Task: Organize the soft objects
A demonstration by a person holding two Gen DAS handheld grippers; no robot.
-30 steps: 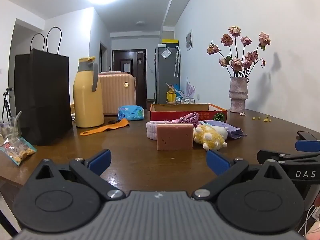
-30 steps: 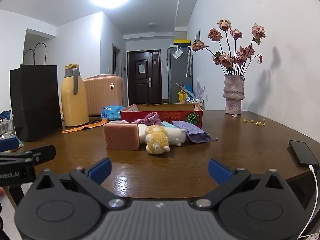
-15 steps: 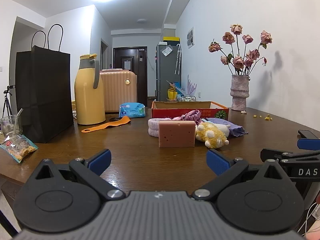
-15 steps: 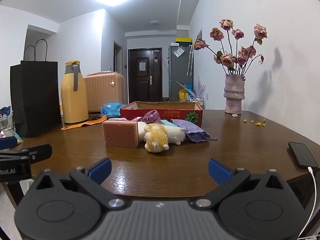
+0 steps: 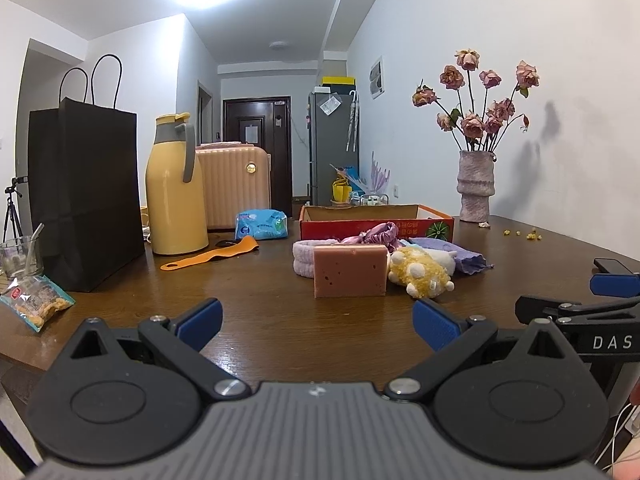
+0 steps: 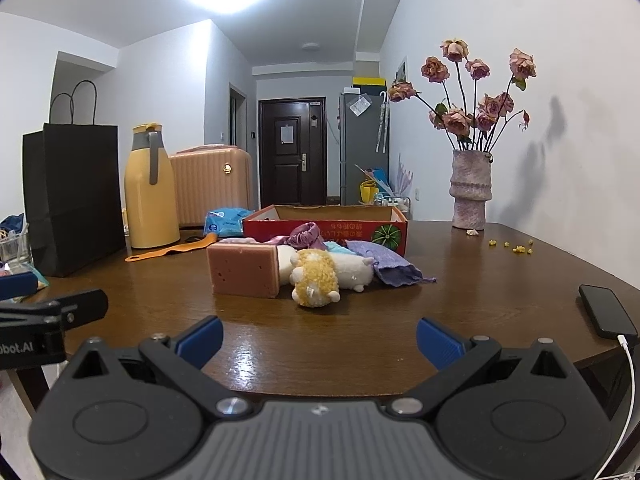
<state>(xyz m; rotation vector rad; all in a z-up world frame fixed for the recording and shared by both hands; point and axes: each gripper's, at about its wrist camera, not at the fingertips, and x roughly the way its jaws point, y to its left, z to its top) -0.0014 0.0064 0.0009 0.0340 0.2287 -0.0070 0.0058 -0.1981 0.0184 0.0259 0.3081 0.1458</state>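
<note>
While both tools hover low over the near table edge (image 6: 320, 344), left gripper (image 5: 316, 322) and right gripper (image 6: 319, 338) are spread wide, empty. Mid-table: pink sponge block (image 5: 350, 271), yellow plush (image 5: 420, 276), purple cloth (image 6: 390, 266) bunched together. Behind them, red cardboard box (image 6: 326, 226).

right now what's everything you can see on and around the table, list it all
sponge block: 1, pinkish brown, table centre, upright
plush toys: 2, yellow and white, beside the block
headband: 1, pale pink, behind the block
scrunchie: 1, mauve satin, against the box
cloth: 1, purple, right of the plush
cardboard box: 1, red, behind the pile
thermos: 1, yellow, table left
paper bag: 1, black, far left
orange strap: 1, by the thermos
wipes pack: 1, blue
snack packet: 1, left edge
vase: 1, dried pink roses, by the wall
phone: 1, black, right edge
left gripper: open
right gripper: open
</note>
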